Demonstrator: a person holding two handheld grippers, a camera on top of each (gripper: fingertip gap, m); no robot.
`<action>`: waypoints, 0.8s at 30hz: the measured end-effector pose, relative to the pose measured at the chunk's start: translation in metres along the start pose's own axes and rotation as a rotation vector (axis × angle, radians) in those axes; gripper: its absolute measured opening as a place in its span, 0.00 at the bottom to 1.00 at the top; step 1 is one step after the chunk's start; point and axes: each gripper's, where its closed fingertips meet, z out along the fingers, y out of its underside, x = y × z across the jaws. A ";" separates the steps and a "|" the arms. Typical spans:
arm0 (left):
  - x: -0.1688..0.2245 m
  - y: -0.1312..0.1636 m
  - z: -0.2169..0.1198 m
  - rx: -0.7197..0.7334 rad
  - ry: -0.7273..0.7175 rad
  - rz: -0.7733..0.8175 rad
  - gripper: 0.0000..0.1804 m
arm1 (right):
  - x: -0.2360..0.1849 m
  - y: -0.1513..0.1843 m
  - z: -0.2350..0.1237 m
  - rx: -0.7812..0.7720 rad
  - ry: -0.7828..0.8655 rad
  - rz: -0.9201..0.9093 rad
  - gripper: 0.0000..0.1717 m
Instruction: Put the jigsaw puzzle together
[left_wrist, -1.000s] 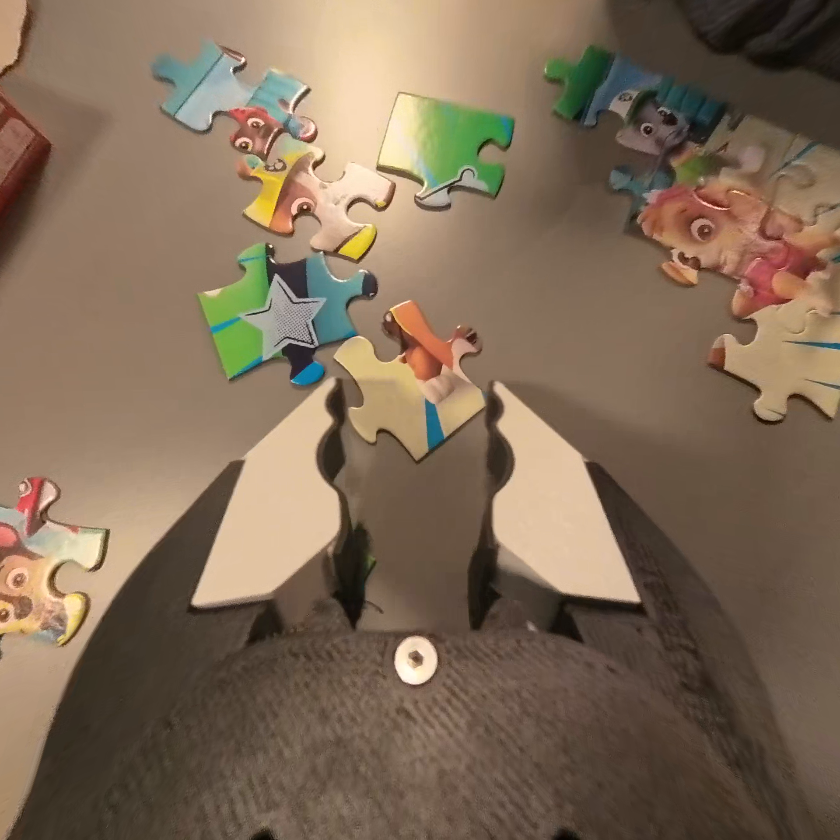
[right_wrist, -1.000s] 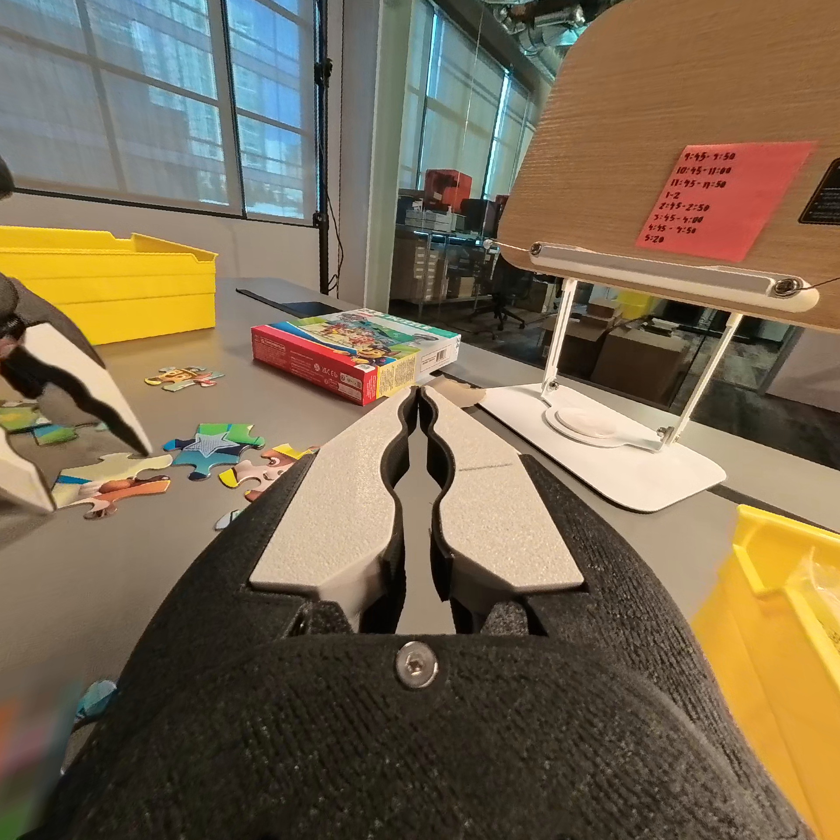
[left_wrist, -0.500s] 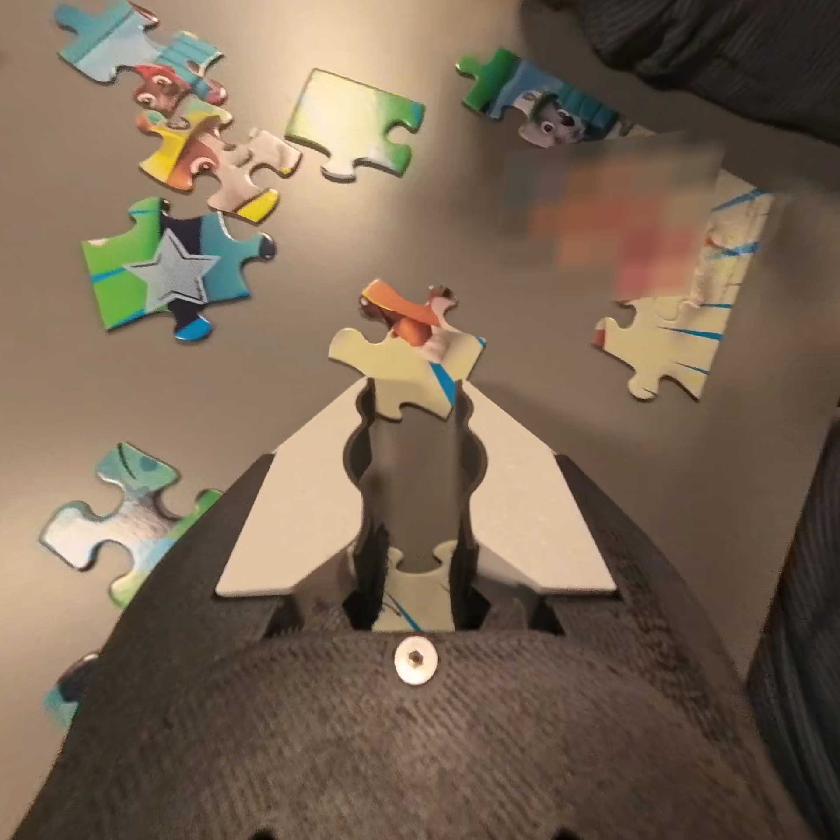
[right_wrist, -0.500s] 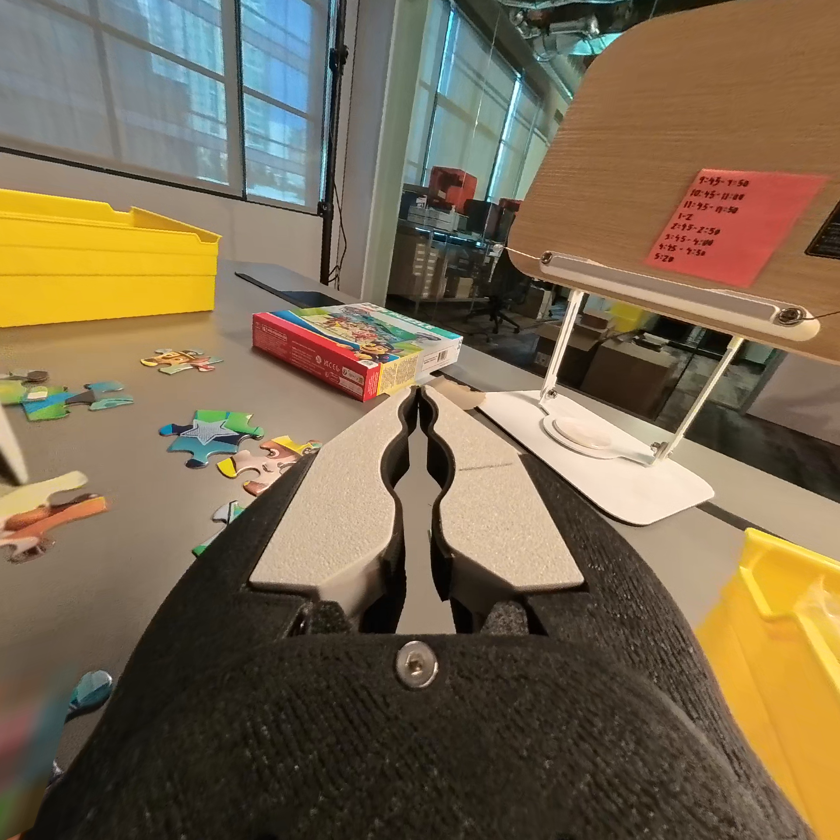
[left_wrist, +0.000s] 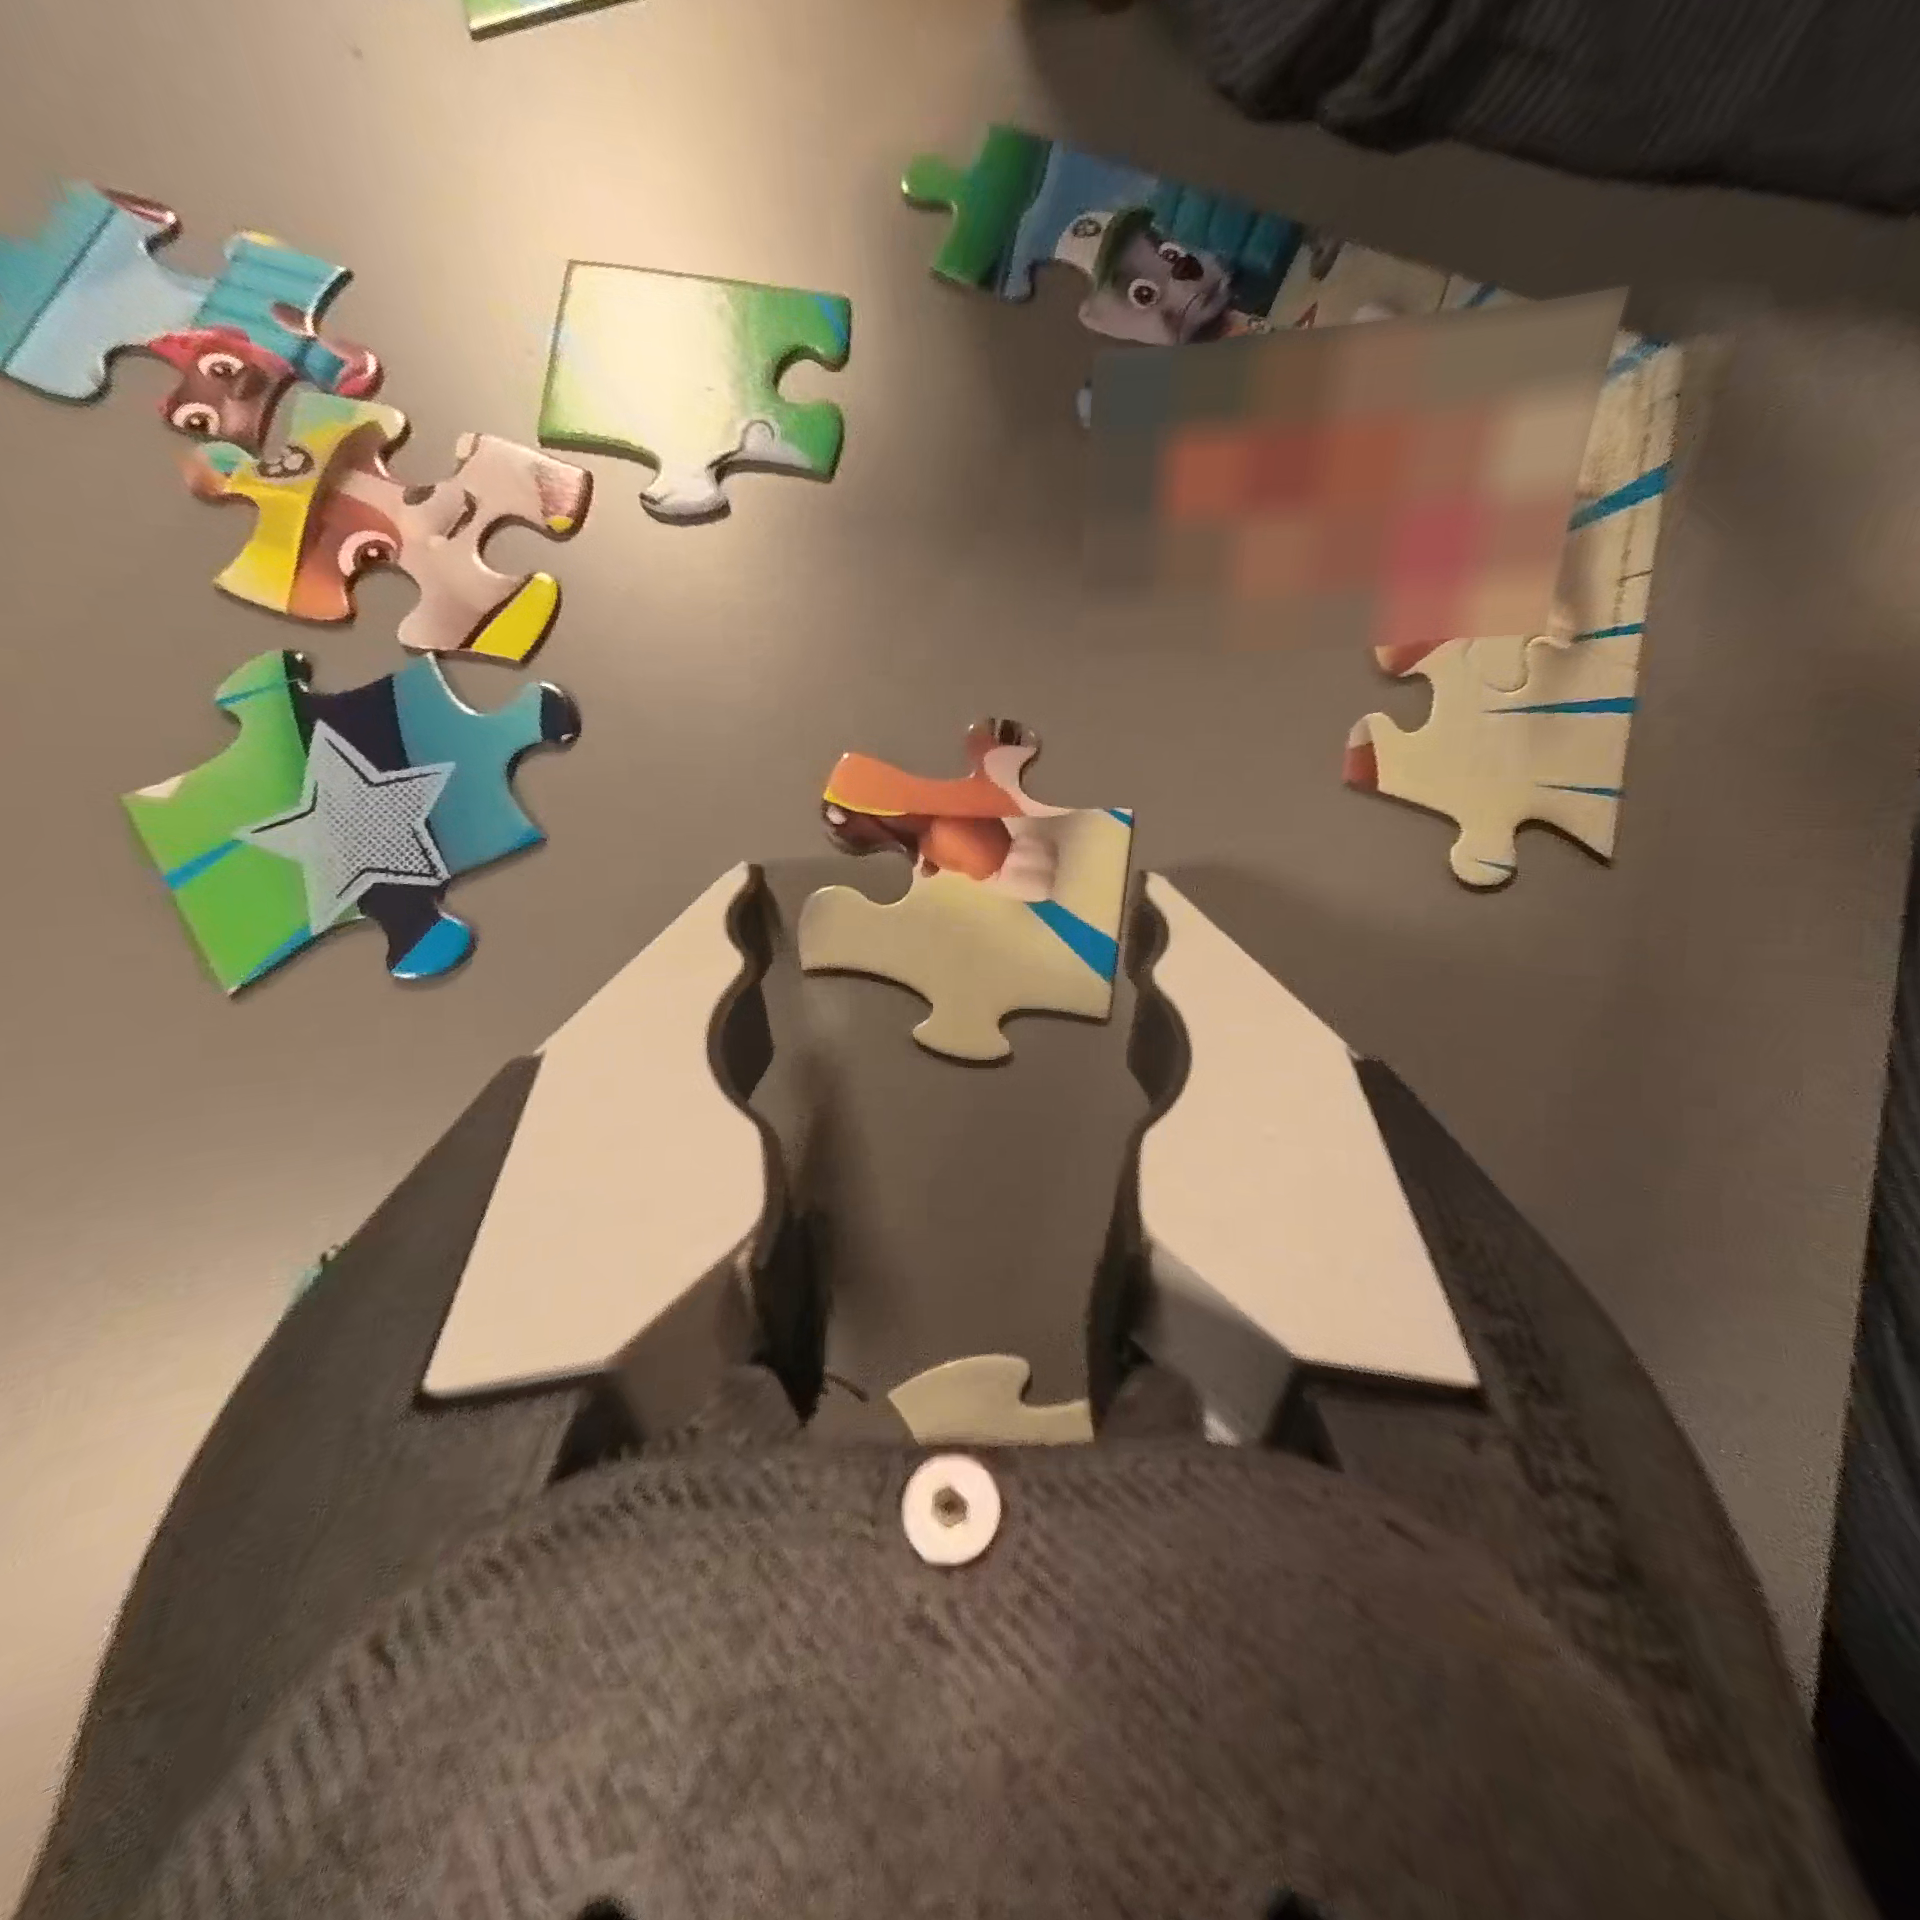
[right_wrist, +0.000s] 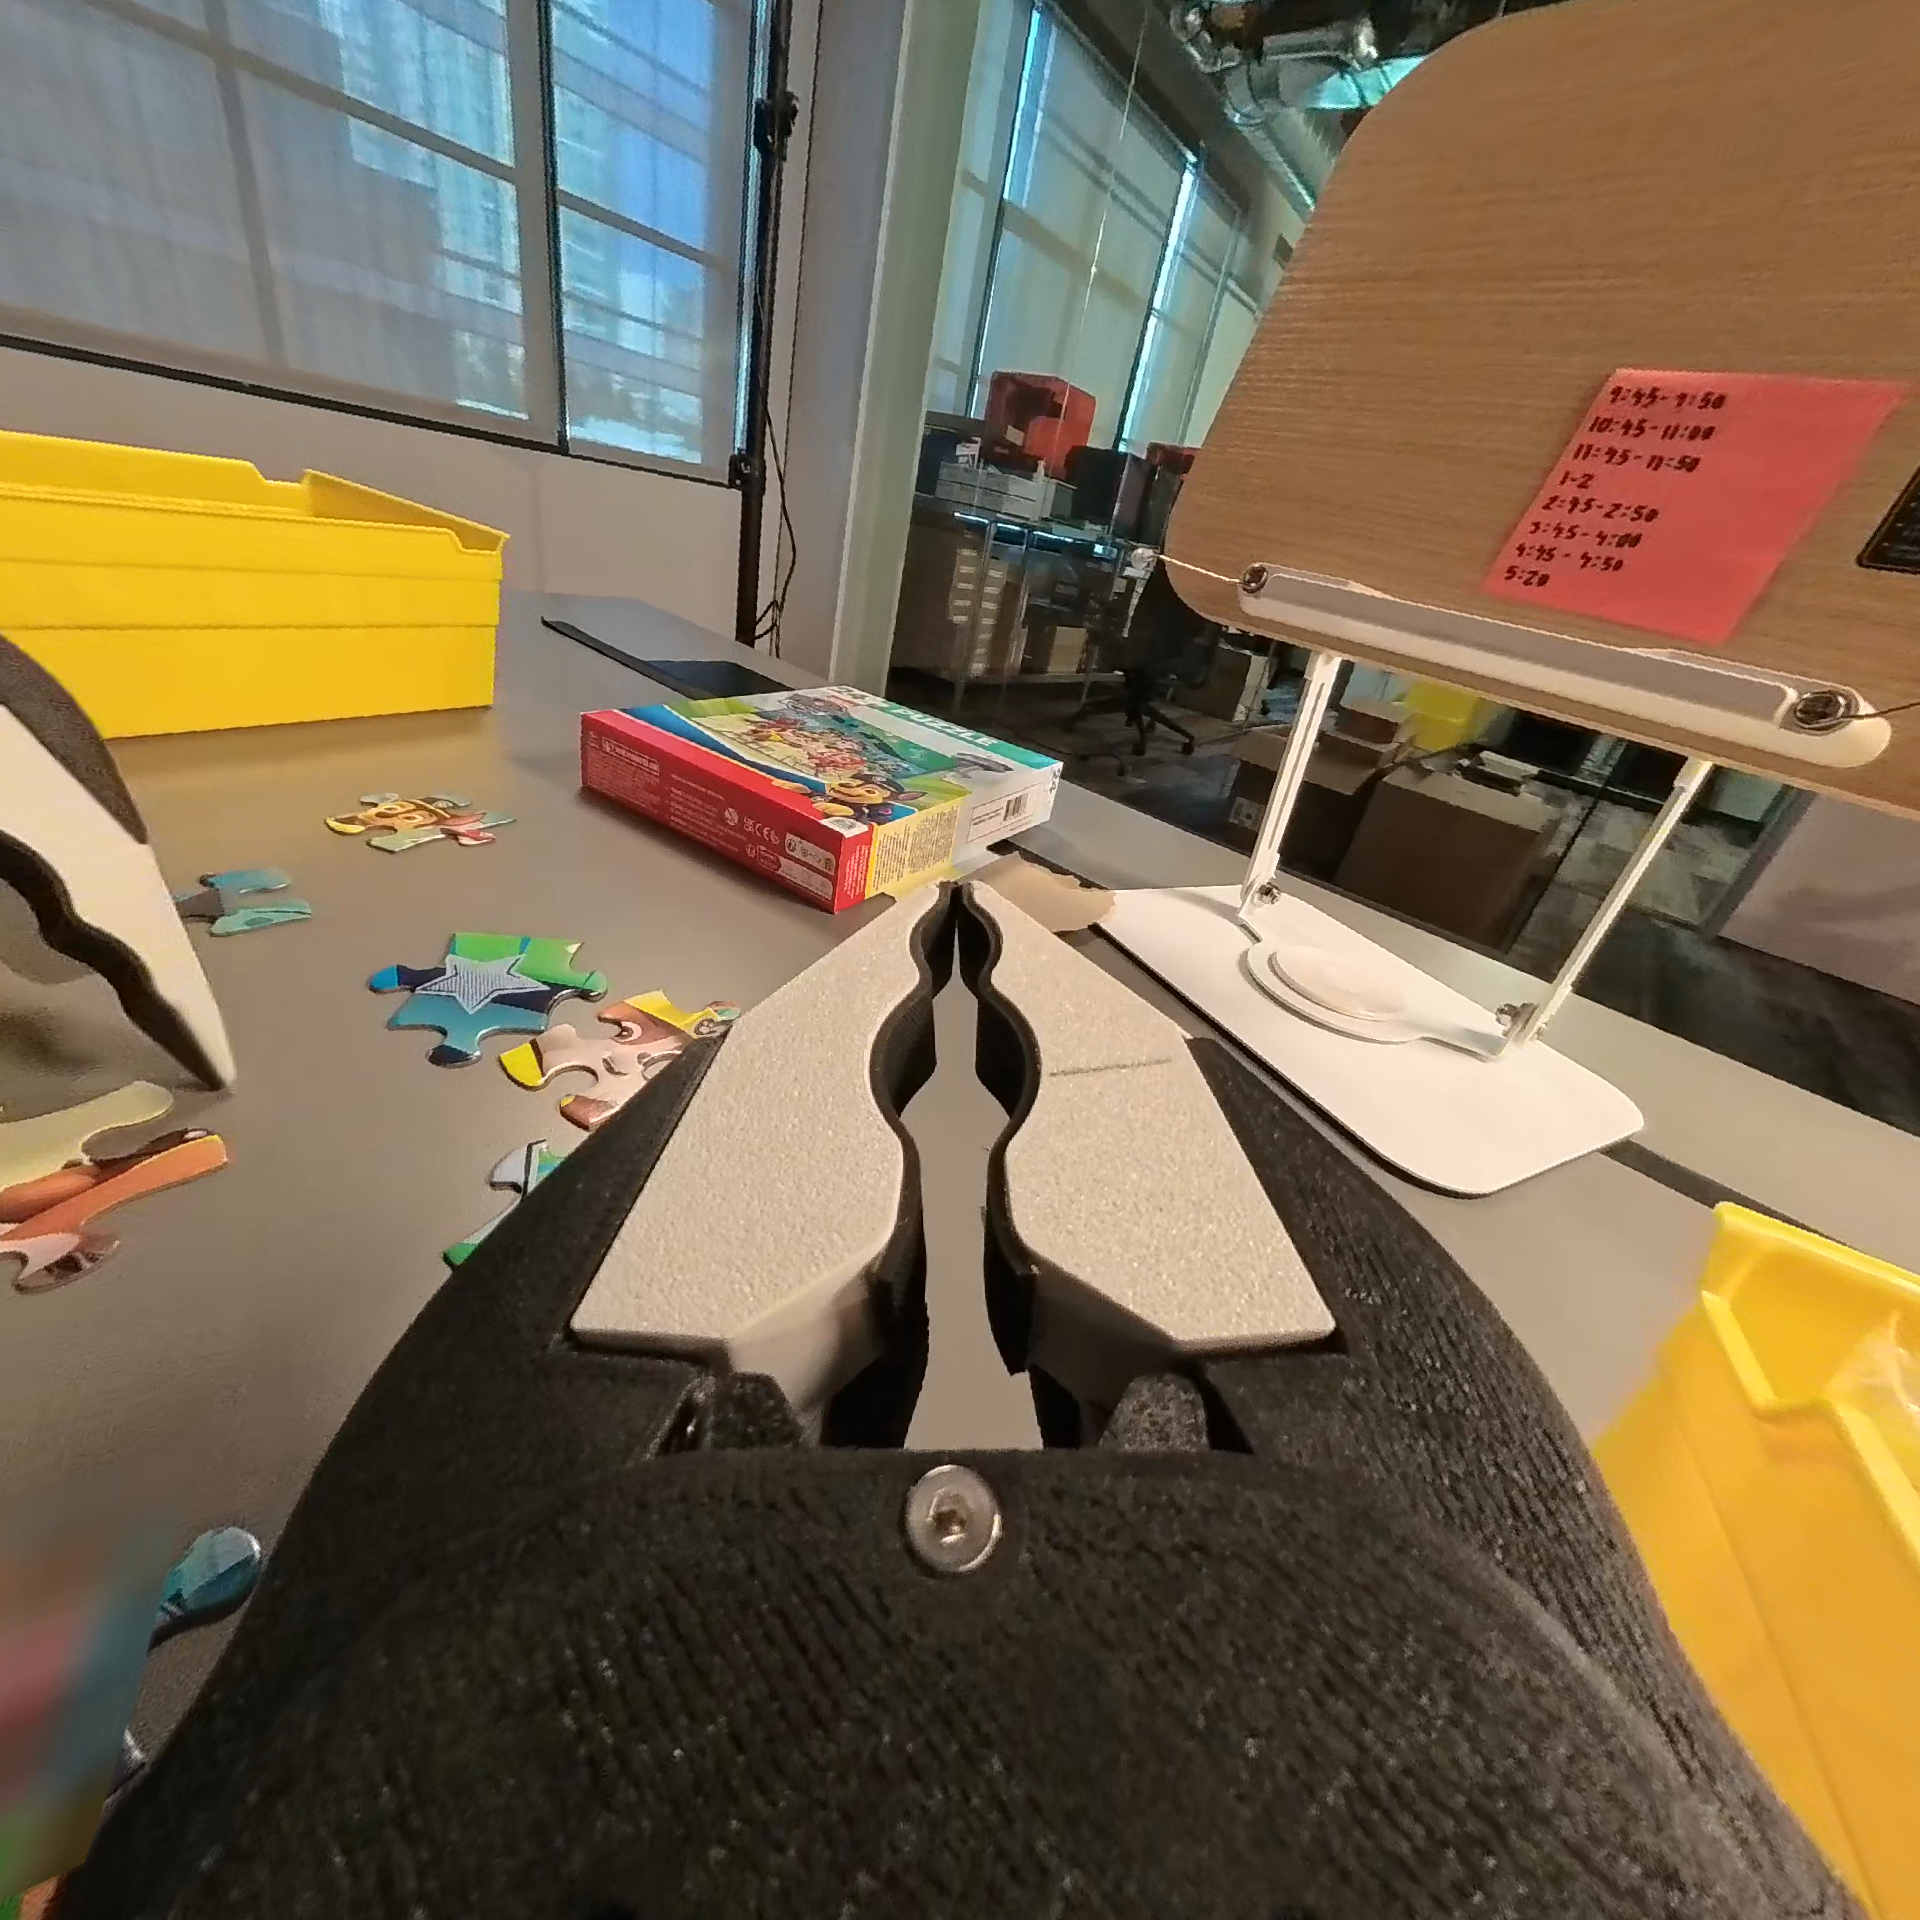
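2 white fingers of the left gripper (left_wrist: 948, 883) stand wide apart, and the cream puzzle piece with the orange figure (left_wrist: 977, 894) lies flat on the grey table (left_wrist: 935, 582) between them. A gap shows beside the left finger (left_wrist: 644, 1122); the right finger sits just beside the piece's straight edge, and nothing presses on it. Half a second ago the same jaws were pinched narrow on this piece, so the grip has been let go and the piece now rests free, turned so its straight edge faces right. It sits near, but apart from, the joined puzzle section (left_wrist: 1517, 748) to the right. Compared with 1 second ago, the piece has travelled away from the star piece (left_wrist: 343, 821) and toward that section.

Closed tip to tip on nothing, the right gripper (right_wrist: 956, 899) hangs over the table, pointing toward the puzzle box (right_wrist: 821, 790) and the white stand (right_wrist: 1382, 1049), unchanged across all 3 moments.
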 end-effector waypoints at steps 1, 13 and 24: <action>-0.001 0.001 -0.001 -0.009 0.003 0.006 0.37 | 0.000 0.000 0.000 0.000 0.000 0.001 0.00; 0.012 0.004 0.000 -0.066 0.052 0.093 0.37 | 0.000 0.001 0.001 -0.004 -0.004 0.010 0.00; 0.013 0.008 -0.003 -0.078 0.039 0.145 0.32 | 0.001 0.001 0.001 -0.001 -0.004 0.021 0.00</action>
